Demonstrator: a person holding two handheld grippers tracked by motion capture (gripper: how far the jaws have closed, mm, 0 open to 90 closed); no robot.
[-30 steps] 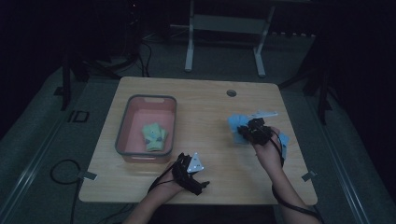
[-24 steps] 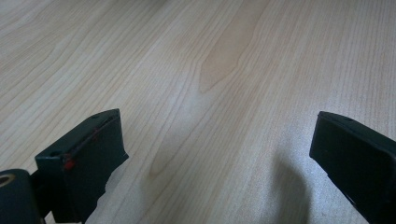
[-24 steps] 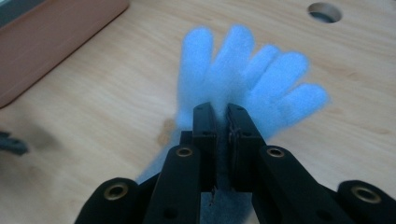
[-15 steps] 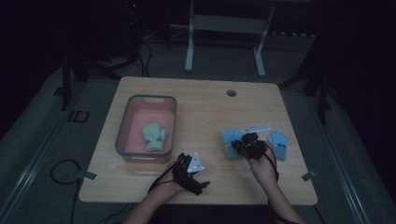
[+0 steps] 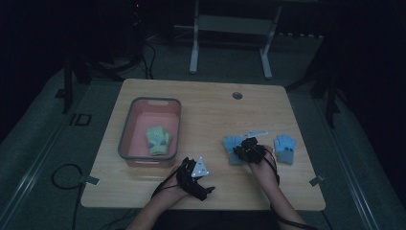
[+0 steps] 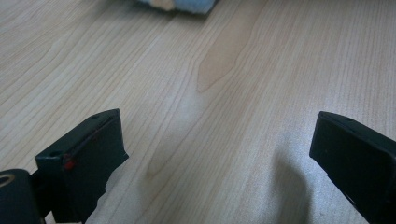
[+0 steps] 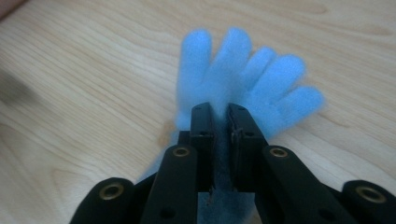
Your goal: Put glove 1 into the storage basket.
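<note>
A blue glove (image 7: 243,79) is pinched between the nearly closed jaws of the right gripper (image 5: 249,149), low over the wooden table (image 5: 210,112), its fingers fanned toward twelve o'clock in the right gripper view — the jaws have just been easing apart slightly. A second blue glove (image 5: 284,147) lies just beside it at three o'clock. The left gripper (image 5: 195,173) is held spread over bare wood. At nine o'clock, green gloves (image 5: 158,140) rest inside a pink bin (image 5: 128,136) — well apart from both grippers.
</note>
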